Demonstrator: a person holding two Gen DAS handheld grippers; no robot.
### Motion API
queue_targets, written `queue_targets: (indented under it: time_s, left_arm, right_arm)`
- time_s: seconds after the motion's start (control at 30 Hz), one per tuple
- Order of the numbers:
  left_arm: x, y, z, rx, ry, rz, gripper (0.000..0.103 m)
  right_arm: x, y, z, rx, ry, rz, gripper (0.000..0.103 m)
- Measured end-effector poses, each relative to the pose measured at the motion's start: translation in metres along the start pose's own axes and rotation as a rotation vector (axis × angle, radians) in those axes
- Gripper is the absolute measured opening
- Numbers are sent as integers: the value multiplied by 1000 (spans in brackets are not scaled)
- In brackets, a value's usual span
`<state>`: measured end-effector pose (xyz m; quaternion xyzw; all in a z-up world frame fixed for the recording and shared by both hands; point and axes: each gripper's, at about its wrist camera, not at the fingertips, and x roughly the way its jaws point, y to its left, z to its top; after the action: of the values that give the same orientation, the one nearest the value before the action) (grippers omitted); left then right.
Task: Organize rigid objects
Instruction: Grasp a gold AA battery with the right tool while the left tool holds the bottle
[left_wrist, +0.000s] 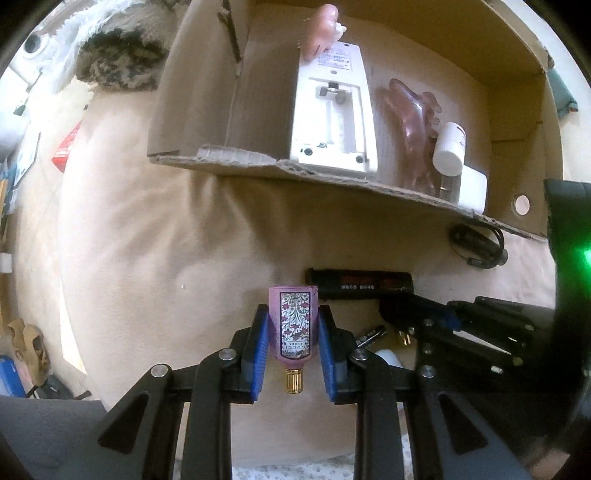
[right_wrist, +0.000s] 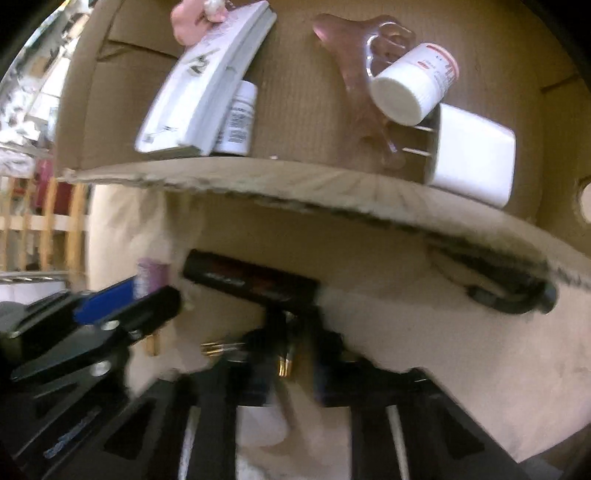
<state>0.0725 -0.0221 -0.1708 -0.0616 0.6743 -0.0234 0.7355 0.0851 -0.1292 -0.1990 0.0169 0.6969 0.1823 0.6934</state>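
1. Left gripper (left_wrist: 293, 332): blue pads flanking the pink perfume bottle (left_wrist: 294, 322), apparently touching its sides; bottle lengthwise between the fingers, gold cap toward the camera.
2. Straight ahead and above: cardboard box (left_wrist: 258, 164), torn near wall between bottle and the white remote (left_wrist: 334, 107) inside.
3. Right gripper (right_wrist: 284, 354): blurred, low over dark items on the beige cover; opening impossible to tell.
4. Judged: left side nearer, bottle's long axis already pointing at the box.

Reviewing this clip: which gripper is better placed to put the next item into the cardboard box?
Left. The left gripper has its blue pads around the pink perfume bottle, and the cardboard box lies straight ahead. The right gripper is blurred; its hold is unclear.
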Motion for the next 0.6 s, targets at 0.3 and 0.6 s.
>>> queue_targets:
  time_s: [0.3,0.6]
  left_arm:
    - [-9,2,-6,-28,-19,7,23]
    - [-45,-3,-15,-37,-83,3,23]
  right_arm:
    - [-23,2,-17,-10,-52,46,11]
    - [-72,-4,-29,18,-174,81,11]
